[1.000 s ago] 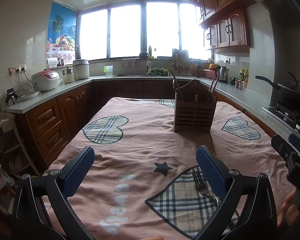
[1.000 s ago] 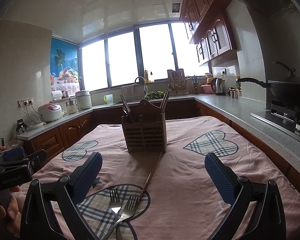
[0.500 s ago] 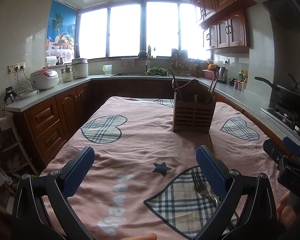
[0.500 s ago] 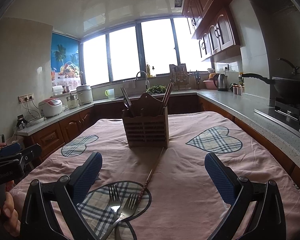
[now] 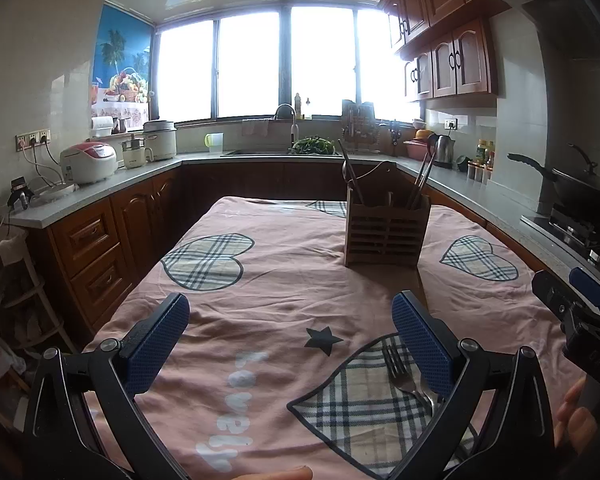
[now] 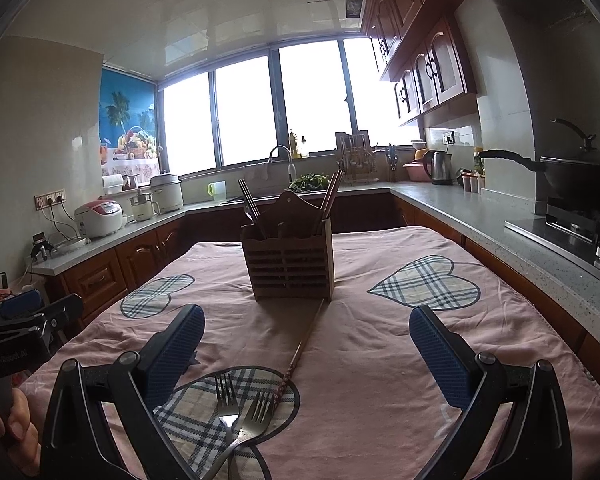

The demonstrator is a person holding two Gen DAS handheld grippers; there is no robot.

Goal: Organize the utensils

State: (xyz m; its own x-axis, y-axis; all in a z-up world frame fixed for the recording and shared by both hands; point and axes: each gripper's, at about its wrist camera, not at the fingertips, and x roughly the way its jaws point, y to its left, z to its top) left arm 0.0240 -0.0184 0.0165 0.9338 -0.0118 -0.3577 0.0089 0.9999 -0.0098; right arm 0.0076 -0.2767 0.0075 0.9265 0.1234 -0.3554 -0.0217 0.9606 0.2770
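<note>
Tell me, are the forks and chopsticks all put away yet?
Not yet. Some chopsticks already stand in the wooden holder. Nothing is in hand: the left tool and the right tool are both open and empty. Still left on the pink cloth are two forks lying crossed and a long chopstick stretching toward the holder.

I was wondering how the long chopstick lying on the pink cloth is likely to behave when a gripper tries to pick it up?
The chopstick looks thin and straight, so it is probably stiff and light. Lying flat on the soft tablecloth, it may roll or press into the fabric under the pads. Its lower end touches a fork, which a lift might nudge.
</note>
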